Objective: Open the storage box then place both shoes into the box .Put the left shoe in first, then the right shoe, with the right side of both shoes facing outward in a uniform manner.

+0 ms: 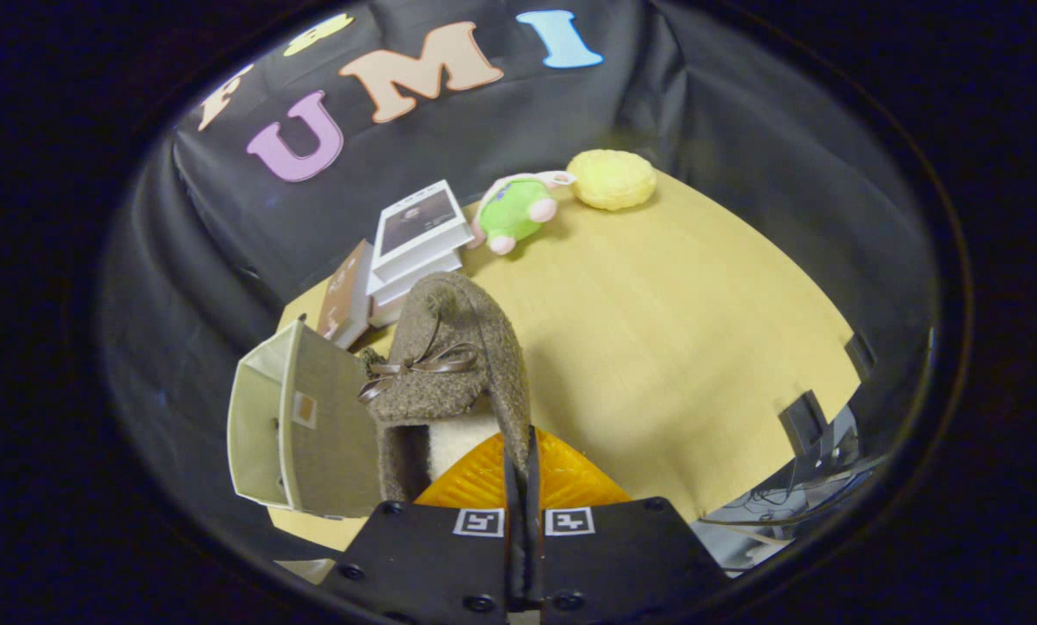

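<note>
My gripper [520, 460] is shut on the brown fuzzy shoe [453, 365], its two orange fingers [475, 482] pressed together on the shoe's side wall near the heel opening. The shoe carries a brown ribbon bow on top and a cream lining inside, and it hangs lifted above the table with its toe pointing away from me. Left of the shoe stands the pale grey-green storage box [297, 425], its open side facing left and its flat panel facing the shoe. The shoe's left edge sits close against that panel.
A wooden table [674, 347] spreads out to the right. Beyond the shoe lies a stack of books [414, 239], with a green plush toy [514, 213] and a yellow round cushion [612, 179] farther back. Black clamps [809, 425] grip the table's right edge.
</note>
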The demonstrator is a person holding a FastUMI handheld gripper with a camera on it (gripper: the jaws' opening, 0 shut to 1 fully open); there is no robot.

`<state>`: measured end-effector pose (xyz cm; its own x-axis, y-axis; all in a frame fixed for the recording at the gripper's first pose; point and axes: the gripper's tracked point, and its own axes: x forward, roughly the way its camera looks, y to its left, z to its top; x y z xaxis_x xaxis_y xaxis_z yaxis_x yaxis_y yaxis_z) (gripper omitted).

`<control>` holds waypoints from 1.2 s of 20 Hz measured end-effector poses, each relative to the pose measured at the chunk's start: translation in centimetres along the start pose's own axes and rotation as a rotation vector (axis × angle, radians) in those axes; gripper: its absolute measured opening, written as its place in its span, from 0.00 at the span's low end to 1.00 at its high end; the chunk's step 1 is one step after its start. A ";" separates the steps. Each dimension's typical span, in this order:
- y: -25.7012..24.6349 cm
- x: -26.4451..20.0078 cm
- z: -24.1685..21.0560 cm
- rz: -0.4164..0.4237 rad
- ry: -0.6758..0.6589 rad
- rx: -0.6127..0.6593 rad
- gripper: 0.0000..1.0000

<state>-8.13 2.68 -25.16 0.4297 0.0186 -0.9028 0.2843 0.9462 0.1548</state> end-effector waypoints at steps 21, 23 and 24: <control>19.6 -2.6 -0.2 0.142 -0.078 -0.043 0.03; 20.7 -2.7 -0.3 0.165 -0.075 -0.036 0.03; 21.0 -2.3 -0.5 0.164 -0.073 -0.045 0.04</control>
<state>-3.58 22.69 -19.99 0.5283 0.1521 -0.8354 0.1670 0.9460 0.2778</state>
